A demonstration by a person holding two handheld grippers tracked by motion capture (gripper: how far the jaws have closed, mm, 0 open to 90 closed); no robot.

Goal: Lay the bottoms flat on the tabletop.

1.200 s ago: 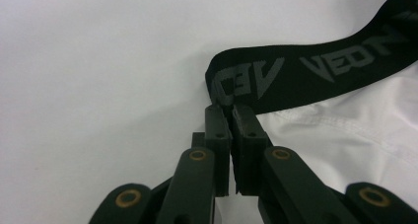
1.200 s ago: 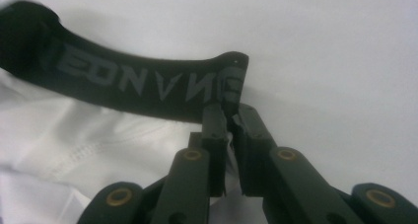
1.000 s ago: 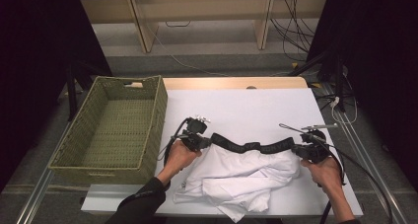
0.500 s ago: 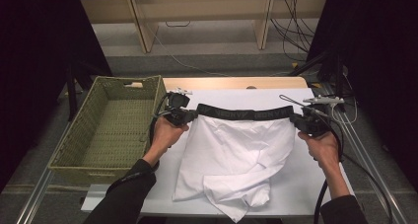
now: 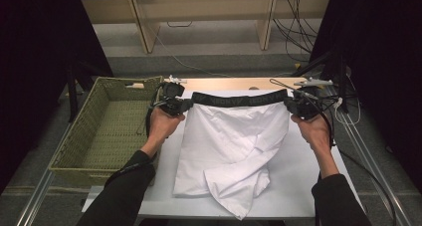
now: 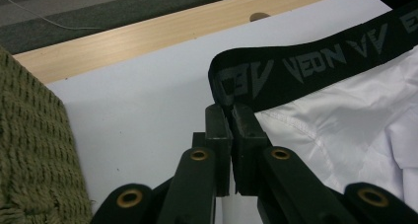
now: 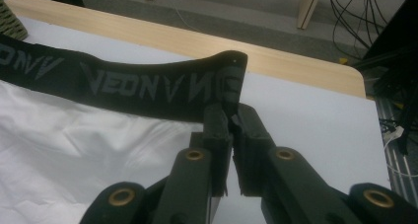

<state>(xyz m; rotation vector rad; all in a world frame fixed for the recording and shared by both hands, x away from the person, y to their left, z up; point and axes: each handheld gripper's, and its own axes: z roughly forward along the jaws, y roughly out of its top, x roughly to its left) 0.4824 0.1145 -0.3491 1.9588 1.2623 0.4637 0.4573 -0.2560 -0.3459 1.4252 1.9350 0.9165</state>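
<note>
Shorts [image 5: 229, 141] lie spread on the white surface [image 5: 308, 166], left claw [image 5: 185, 105] and right claw [image 5: 287, 103] each clenched on the black waistband [image 5: 239, 99] ends, beside a basket [image 5: 107, 131].

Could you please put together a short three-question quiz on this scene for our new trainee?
1. True or false: the left tongs are shut on the black waistband.
2. Which part of the white shorts is folded over? A) the leg nearest the person's right arm B) the waistband C) nothing
3. Fill in: the basket stands beside the person's ____ hand.

Key: 1 true, and the right tongs grip its other end. 2 A. 3 left.
</note>
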